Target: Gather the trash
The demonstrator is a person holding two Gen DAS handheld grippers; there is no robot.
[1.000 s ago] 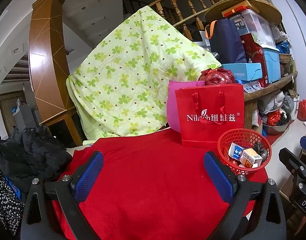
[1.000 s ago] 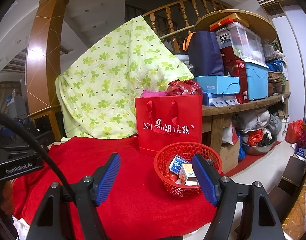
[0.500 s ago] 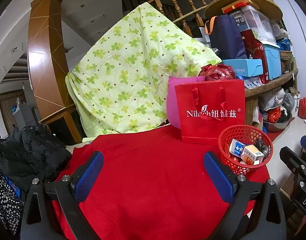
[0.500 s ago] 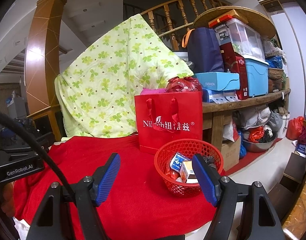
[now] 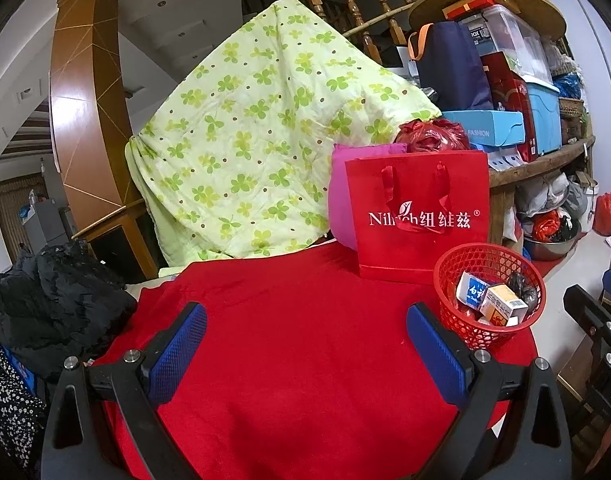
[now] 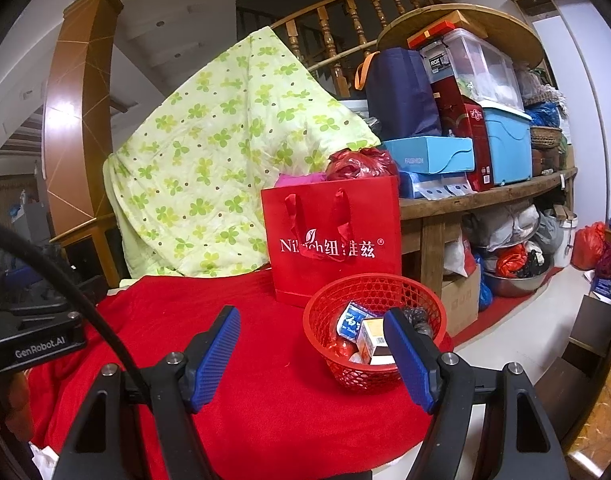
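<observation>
Left gripper [image 5: 305, 354]: we see its blue-padded fingers [image 5: 177, 350] spread wide with nothing between them, hovering above the bare middle of the red cloth [image 5: 289, 320].
Right gripper [image 6: 311, 356]: we see it spread wide too, holding nothing; its right pad [image 6: 409, 364] stands in front of the basket's near side, and we cannot tell whether they touch.
Red basket [image 6: 333, 320]: we find it at the table's right edge, on the cloth, just in front of the red paper bag [image 6: 333, 236].
Trash: inside the basket we make out a blue-and-white carton [image 5: 471, 292], an orange-and-white box [image 5: 503, 306] and a dark crumpled piece [image 5: 521, 288].
Behind the bag: a pink cushion [image 5: 341, 204] and a red plastic bag [image 5: 429, 136].
Far edge: a green clover quilt [image 5: 257, 148] hangs down to the cloth.
Left edge: a black garment [image 5: 53, 304] lies heaped beside the table.
</observation>
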